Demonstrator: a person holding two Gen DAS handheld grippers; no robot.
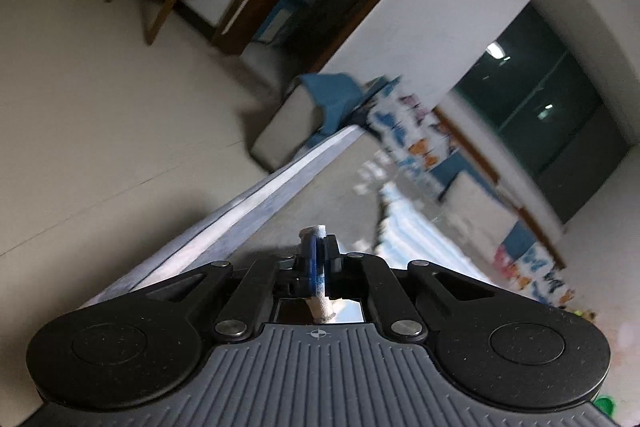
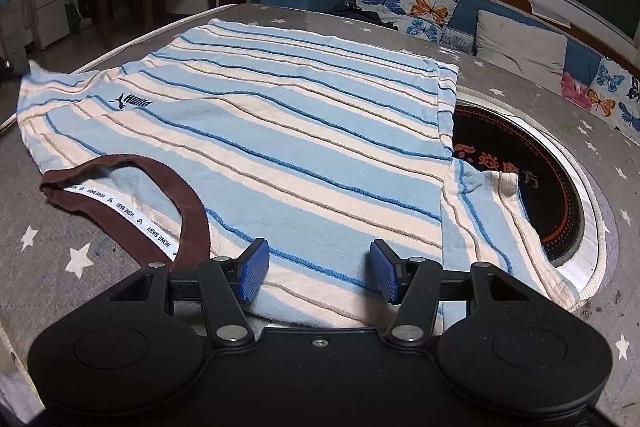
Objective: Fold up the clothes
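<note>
Shirt (image 2: 280, 131) lies flat on the counter (image 2: 80, 259), stripes up, its brown collar (image 2: 120, 179) near the left. The left claw (image 1: 318, 259) is shut tight on a white bit of the shirt's edge. The right claw (image 2: 316, 271) hangs open over the shirt, holding nothing. Folding looks just begun. Next, I think, the pinched edge must go over the middle.

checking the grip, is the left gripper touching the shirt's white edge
Touching: the left wrist view shows the left gripper shut on the shirt's white edge.
</note>
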